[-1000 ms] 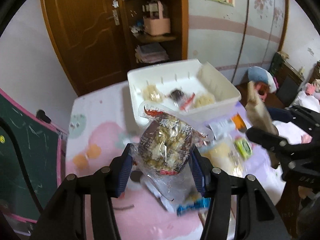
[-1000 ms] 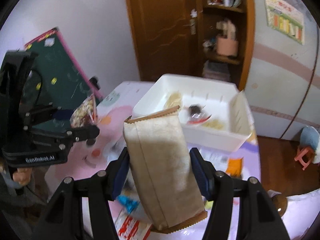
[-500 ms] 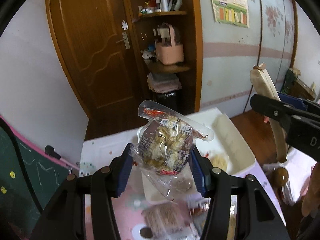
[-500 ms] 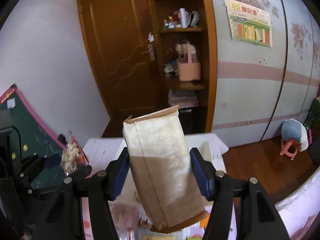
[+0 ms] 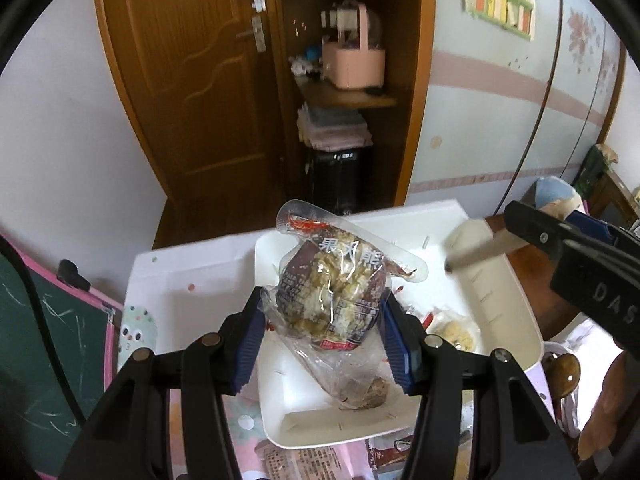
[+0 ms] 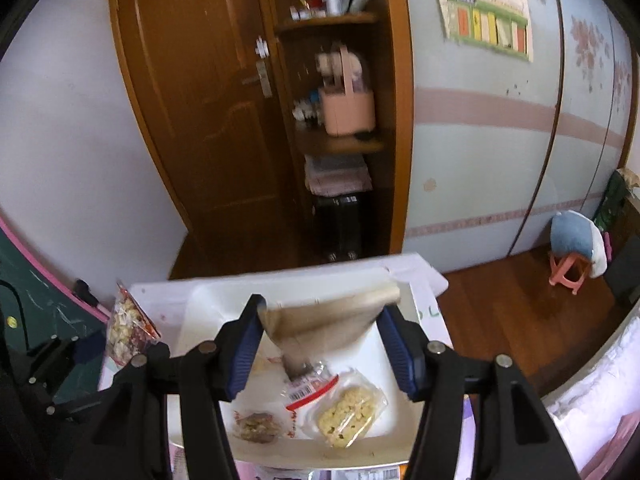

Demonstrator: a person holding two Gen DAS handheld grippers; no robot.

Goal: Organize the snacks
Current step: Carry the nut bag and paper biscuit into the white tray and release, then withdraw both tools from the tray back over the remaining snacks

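1. Left gripper [image 5: 322,320]: its blue pads are clamped on a clear snack bag [image 5: 332,296] with a dark printed label and pale clustered contents. The bag hangs above the white bin [image 5: 516,308], not yet lowered into it.

2. Right gripper [image 6: 320,340]: a tan paper pouch [image 6: 324,320] sits between the jaws, tipped forward and blurred. Whether the pads press it cannot be told; it appears to be slipping or dropping toward the bin [image 6: 200,300]. The jaws have just been closing a little, with the pouch between them.

3. Bin contents, seen from the right wrist: a yellow crisp-rice bar [image 6: 346,412] in clear wrap, a small dark-and-pale snack packet [image 6: 256,426], and a wrapper with a red-and-white barcode label [image 6: 308,392]. These are judged already sorted.

4. Table [image 5: 192,272]: more packets lie outside the bin along its near edge [image 5: 304,456], partly hidden; their number cannot be read.

5. Progress, as a judgement: mid-task. Several snacks are binned, two are in transit above the bin, and loose packets on the table remain.

6. Risk, as a judgement: the pouch could land on the small packets or catch the bin wall.
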